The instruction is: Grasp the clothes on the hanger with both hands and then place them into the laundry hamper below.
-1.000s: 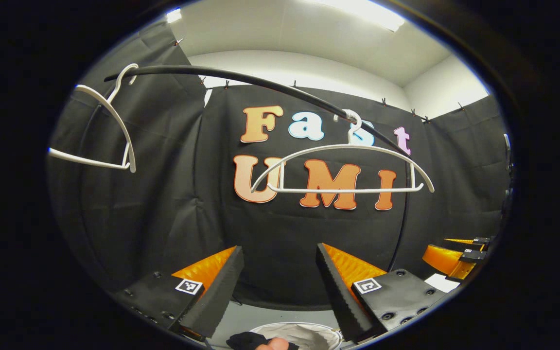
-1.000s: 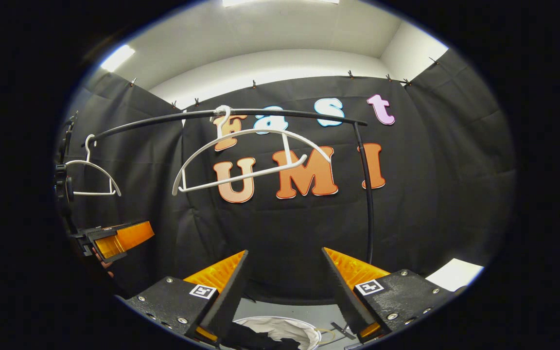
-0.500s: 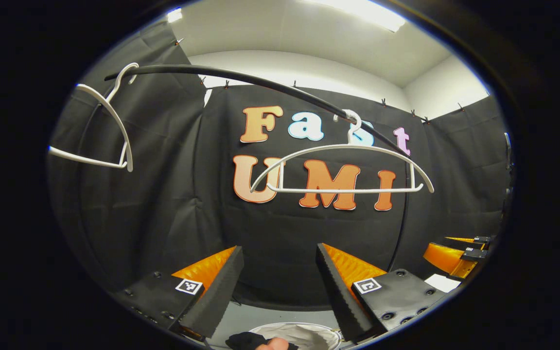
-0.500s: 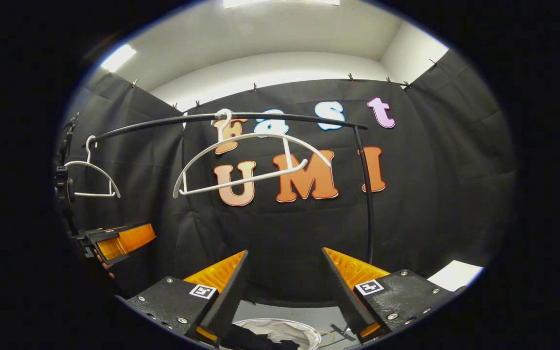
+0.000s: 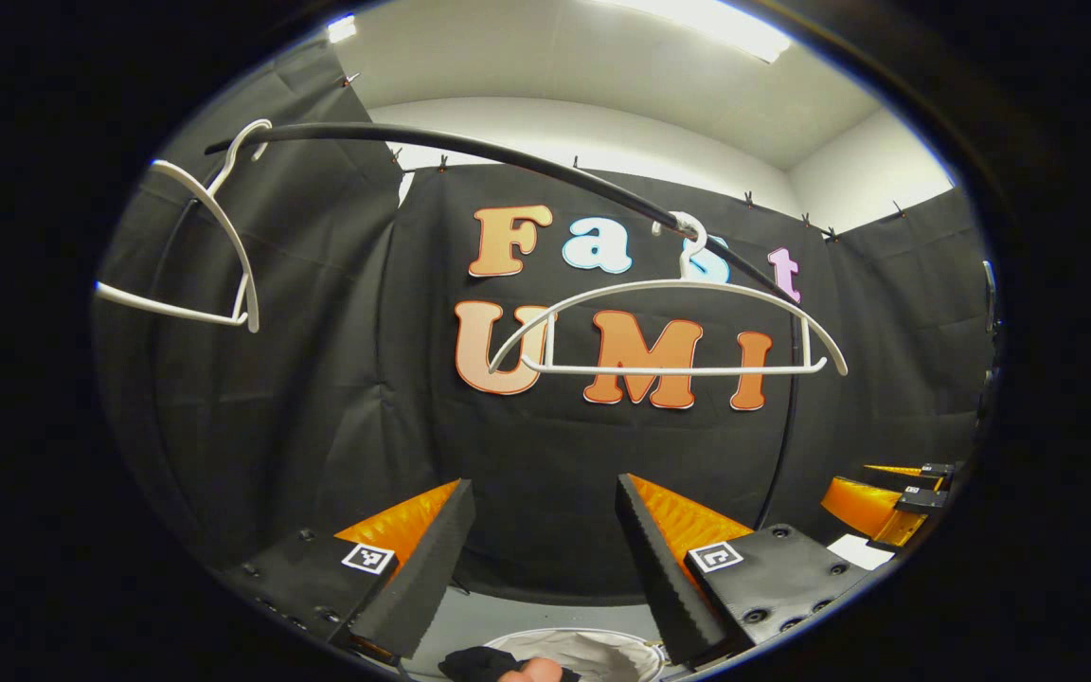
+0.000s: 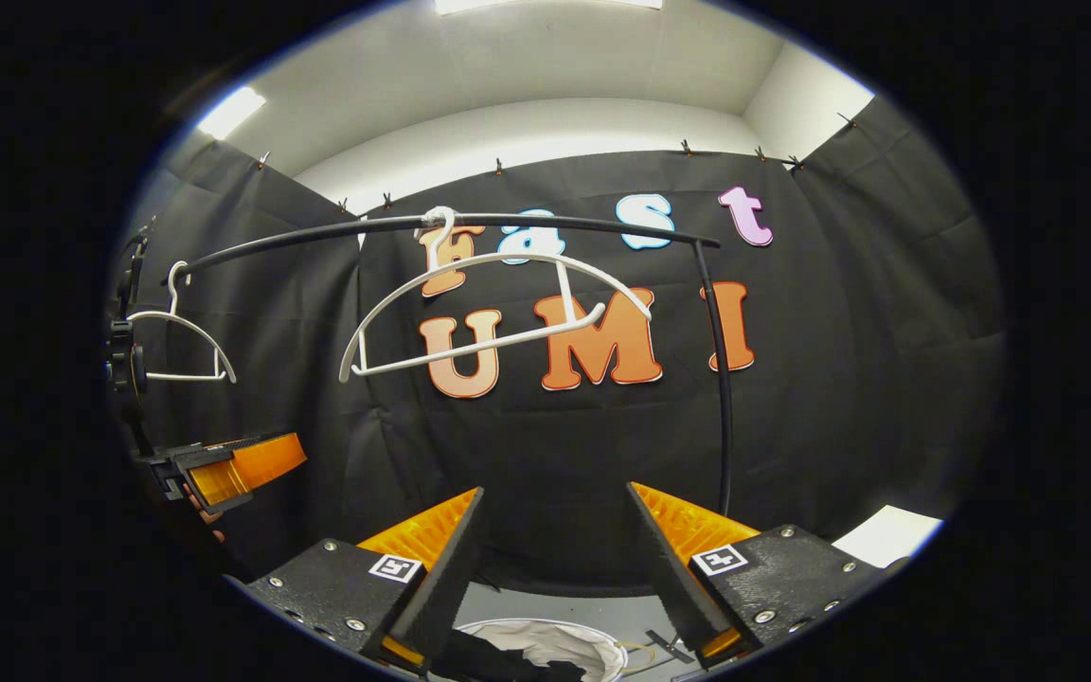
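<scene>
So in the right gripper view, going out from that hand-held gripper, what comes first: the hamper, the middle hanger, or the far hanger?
1. Laundry hamper: just below the right hand-held gripper, between its open fingers.
2. Middle hanger: up ahead, on the black rail, bare.
3. Far hanger: off to the left end of the rail, bare.

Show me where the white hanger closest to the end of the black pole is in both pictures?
Left gripper view: the white hanger hangs right of centre, facing the camera, bare.
Right gripper view: the same hanger hangs left of centre, turned at a slant.
Shared landmark: the black rail its hook hangs on, just before the rail bends down.
</scene>
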`<state>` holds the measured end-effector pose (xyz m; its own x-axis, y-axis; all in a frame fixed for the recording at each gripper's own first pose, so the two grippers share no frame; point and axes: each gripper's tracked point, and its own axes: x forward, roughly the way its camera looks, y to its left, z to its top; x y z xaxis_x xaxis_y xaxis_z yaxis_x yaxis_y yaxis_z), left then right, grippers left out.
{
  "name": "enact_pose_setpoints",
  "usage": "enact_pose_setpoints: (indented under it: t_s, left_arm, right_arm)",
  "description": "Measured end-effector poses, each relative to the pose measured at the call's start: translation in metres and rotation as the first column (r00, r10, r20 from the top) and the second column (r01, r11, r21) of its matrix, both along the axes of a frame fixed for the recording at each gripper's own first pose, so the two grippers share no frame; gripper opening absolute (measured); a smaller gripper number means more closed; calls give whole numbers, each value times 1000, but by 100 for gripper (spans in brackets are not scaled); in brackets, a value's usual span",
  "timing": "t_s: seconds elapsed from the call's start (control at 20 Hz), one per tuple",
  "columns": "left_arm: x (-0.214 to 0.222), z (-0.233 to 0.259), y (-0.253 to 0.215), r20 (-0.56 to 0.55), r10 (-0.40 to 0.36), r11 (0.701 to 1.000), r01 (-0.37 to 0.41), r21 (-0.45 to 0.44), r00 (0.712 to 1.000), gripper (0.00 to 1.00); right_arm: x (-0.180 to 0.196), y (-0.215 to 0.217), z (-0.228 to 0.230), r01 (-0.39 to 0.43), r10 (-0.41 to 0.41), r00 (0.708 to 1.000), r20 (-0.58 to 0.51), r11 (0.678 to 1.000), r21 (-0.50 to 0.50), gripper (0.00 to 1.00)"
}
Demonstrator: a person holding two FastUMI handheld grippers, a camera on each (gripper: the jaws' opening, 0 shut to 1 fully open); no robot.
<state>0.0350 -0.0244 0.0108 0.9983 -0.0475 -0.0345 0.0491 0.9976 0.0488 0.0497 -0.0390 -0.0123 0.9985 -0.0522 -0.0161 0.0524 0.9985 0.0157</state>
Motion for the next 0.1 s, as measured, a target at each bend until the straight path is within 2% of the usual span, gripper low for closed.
enact_pose_setpoints:
  t_s: [0.1]
  left_arm:
    - [0, 0, 0, 2, 1, 1000, -1, 0, 1000, 94]
  right_arm:
    - [0, 0, 0, 0, 0, 1000, -1, 1000, -1, 88]
